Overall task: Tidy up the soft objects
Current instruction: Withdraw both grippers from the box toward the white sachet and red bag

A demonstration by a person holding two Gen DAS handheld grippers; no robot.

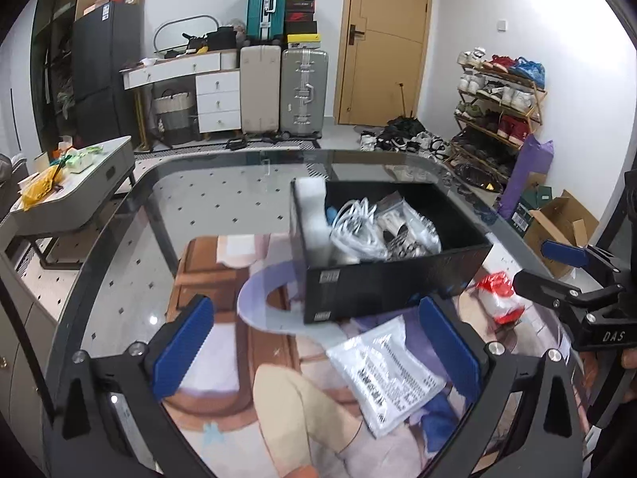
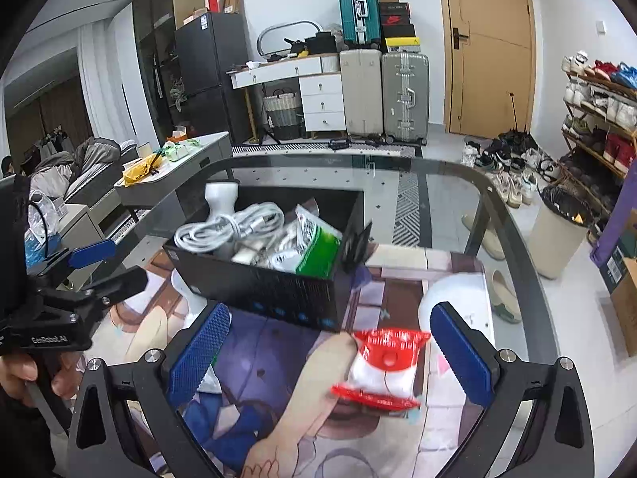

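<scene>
A black box (image 1: pixel 392 285) stands on the glass table, holding a white cable coil (image 1: pixel 354 225), a white foam piece (image 1: pixel 312 199) and plastic packets. In the right wrist view the box (image 2: pixel 274 292) also holds a green-and-white packet (image 2: pixel 318 245). A white printed pouch (image 1: pixel 388 370) lies in front of the box, between the fingers of my open left gripper (image 1: pixel 318 350). A red-and-white packet (image 2: pixel 382 370) lies between the fingers of my open right gripper (image 2: pixel 328 354); it also shows in the left wrist view (image 1: pixel 499 296). Both grippers are empty.
The glass table (image 1: pixel 131 215) has a printed mat (image 1: pixel 223 267) on it. Beyond are a grey side table (image 1: pixel 85 183), suitcases (image 1: pixel 302 93), a shoe rack (image 1: pixel 497 99), a bin (image 2: pixel 557 231) and cardboard boxes (image 1: pixel 557 219).
</scene>
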